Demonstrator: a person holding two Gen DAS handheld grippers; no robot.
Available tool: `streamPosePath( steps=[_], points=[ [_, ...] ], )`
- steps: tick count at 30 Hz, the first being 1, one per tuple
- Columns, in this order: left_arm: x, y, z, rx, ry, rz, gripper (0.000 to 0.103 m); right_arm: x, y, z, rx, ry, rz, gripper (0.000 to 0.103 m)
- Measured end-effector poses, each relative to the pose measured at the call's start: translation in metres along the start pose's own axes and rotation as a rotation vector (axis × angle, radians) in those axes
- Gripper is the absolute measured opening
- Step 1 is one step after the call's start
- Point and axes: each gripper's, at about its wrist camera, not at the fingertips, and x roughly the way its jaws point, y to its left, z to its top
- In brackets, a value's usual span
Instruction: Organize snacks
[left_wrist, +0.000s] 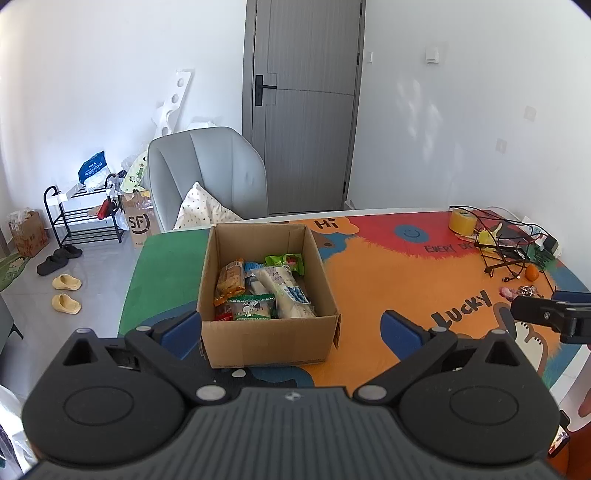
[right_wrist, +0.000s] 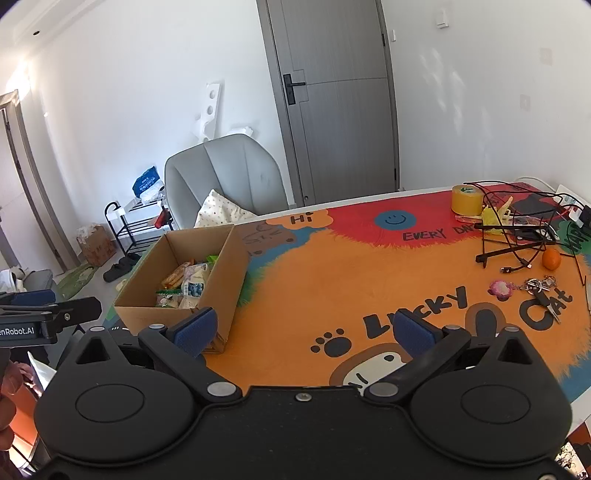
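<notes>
An open cardboard box (left_wrist: 269, 336) stands on the colourful table mat (left_wrist: 388, 280). It holds several snack packets (left_wrist: 264, 291): an orange one, green ones and a long white one. My left gripper (left_wrist: 291, 334) is open and empty, its blue pads either side of the box's near wall, held back from it. In the right wrist view the box (right_wrist: 221, 266) is at the left with the snacks (right_wrist: 184, 284) inside. My right gripper (right_wrist: 304, 330) is open and empty above the orange mat (right_wrist: 351, 280), to the right of the box.
A yellow tape roll (right_wrist: 467, 199), a black wire stand with cables (right_wrist: 517, 229), a small orange (right_wrist: 551, 257) and keys (right_wrist: 539, 288) lie at the table's far right. A grey chair (left_wrist: 207, 173) stands behind the table. A shoe rack (left_wrist: 83, 218) and slippers are on the floor at left.
</notes>
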Motion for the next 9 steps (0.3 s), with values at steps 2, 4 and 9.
streamPosePath(
  steps=[2, 4, 9],
  points=[
    [0.0011, 0.0008, -0.0006, -0.003, 0.004, 0.0, 0.102, 0.0007, 0.0002, 0.0003, 0.0, 0.0, 0.001, 0.103],
    [0.0005, 0.0006, -0.0012, -0.001, 0.002, 0.001, 0.102, 0.0008, 0.0003, 0.0003, -0.001, 0.001, 0.001, 0.103],
    [0.002, 0.0001, -0.0008, -0.001, 0.006, 0.0, 0.102, 0.0008, 0.0, -0.0001, 0.004, 0.001, 0.002, 0.103]
  ],
)
